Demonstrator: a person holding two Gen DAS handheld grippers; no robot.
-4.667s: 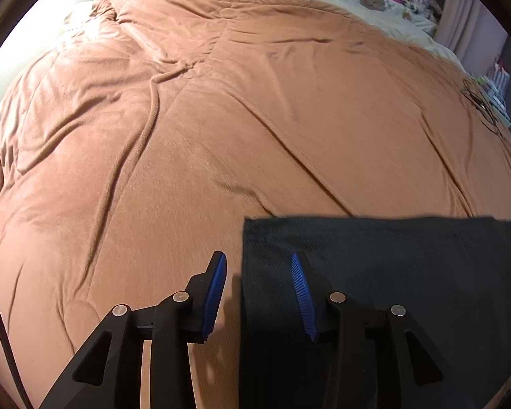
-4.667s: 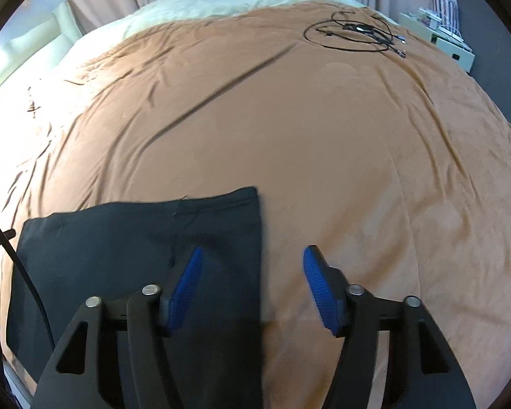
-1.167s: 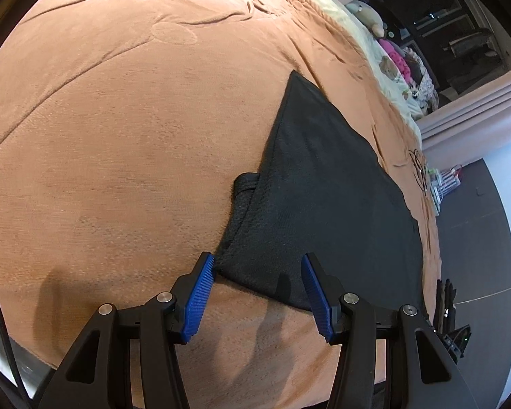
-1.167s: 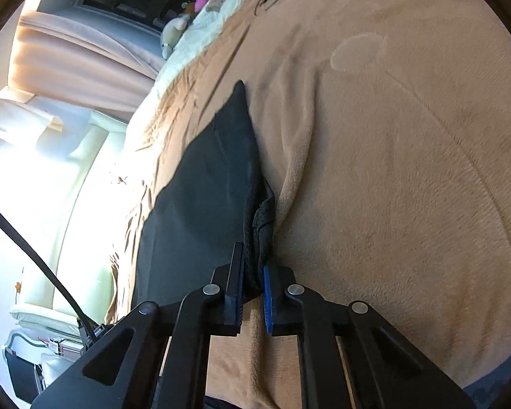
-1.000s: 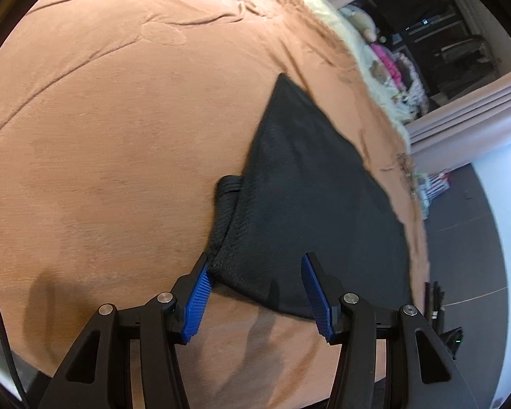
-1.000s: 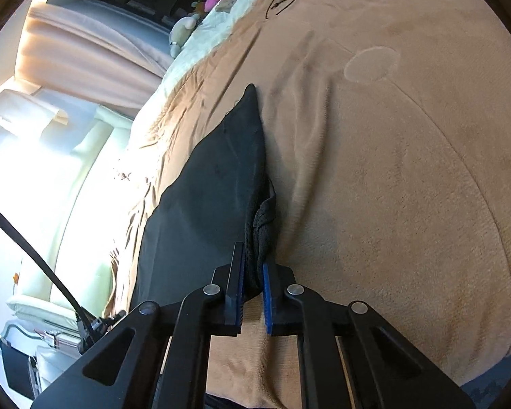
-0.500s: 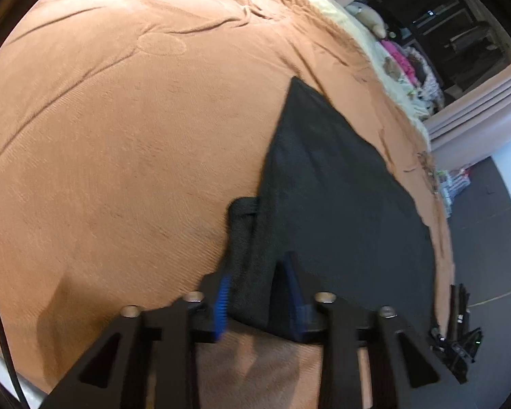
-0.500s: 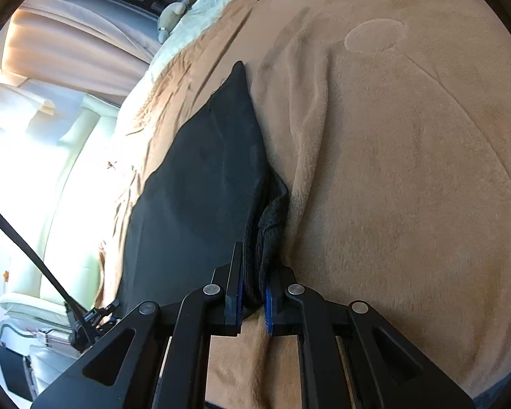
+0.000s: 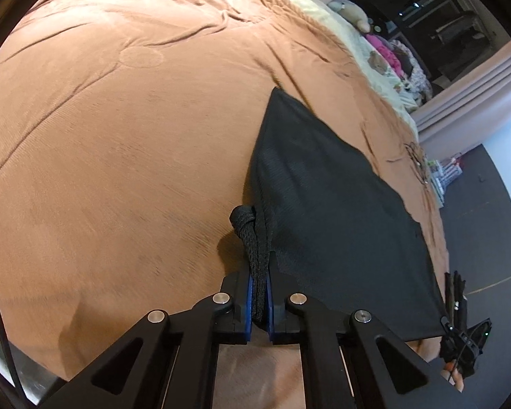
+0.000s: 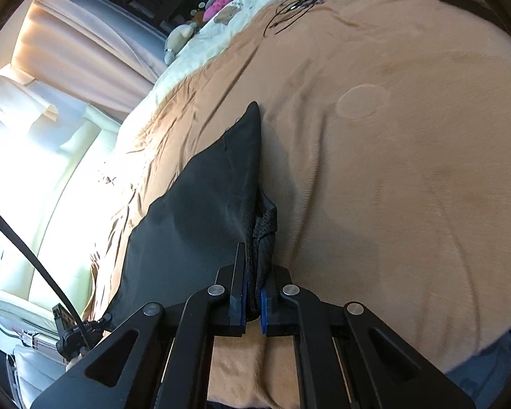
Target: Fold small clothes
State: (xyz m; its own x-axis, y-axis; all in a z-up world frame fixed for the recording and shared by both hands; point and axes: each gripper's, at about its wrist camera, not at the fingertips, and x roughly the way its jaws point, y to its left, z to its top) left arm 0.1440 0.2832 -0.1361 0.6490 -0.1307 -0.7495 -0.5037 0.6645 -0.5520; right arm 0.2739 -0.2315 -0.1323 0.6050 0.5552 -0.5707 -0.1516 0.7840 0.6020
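Note:
A small black garment (image 9: 327, 211) lies spread on the brown bedspread (image 9: 119, 143). My left gripper (image 9: 259, 301) is shut on the garment's near left corner, where the cloth bunches between the blue pads. In the right wrist view the same garment (image 10: 194, 214) stretches away to the left. My right gripper (image 10: 252, 301) is shut on its near right corner, bunched between the pads. The near edge is raised a little off the bedspread (image 10: 391, 170) between the two grippers. The other gripper shows at the far edge of each view.
A tangle of black cable (image 10: 293, 8) lies on the far part of the bed. Soft toys and pink clothes (image 9: 385, 51) are piled at the head of the bed. A cream padded headboard or sofa (image 10: 51, 184) runs along one side. Curtains hang beyond.
My left gripper has closed on the garment's corner; a second ago it was open around it. My right gripper stays shut on its corner. Both corners have lifted slightly.

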